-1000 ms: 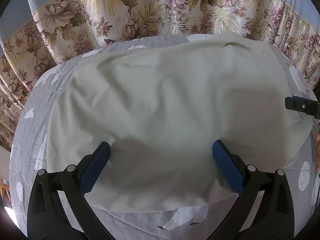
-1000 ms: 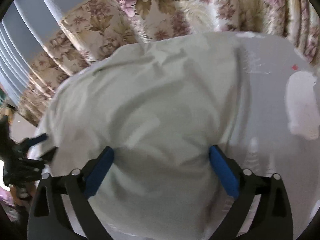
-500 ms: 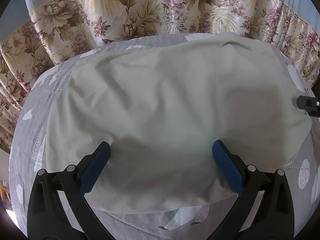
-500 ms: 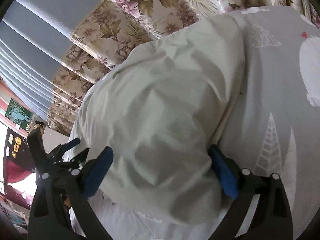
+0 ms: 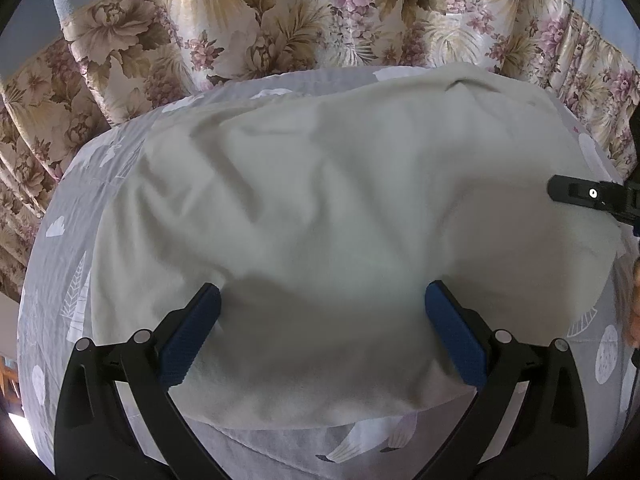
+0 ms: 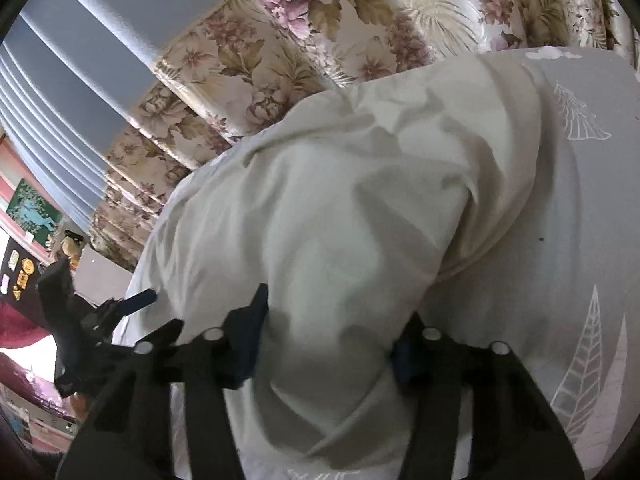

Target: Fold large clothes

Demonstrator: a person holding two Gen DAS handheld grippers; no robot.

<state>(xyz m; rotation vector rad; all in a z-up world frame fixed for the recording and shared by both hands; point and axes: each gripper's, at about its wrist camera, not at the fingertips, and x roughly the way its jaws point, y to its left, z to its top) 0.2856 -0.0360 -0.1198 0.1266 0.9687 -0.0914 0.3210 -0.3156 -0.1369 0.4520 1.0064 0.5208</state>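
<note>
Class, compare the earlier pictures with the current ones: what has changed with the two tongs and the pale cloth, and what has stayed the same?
The right tongs have swung toward the cloth's right edge, and their jaws, wide apart a second ago, are closing with a bunched fold of the pale cloth between them. The left tongs stayed put, jaws wide open over the cloth's near edge. The cloth otherwise lies as before on the grey patterned sheet.
</note>
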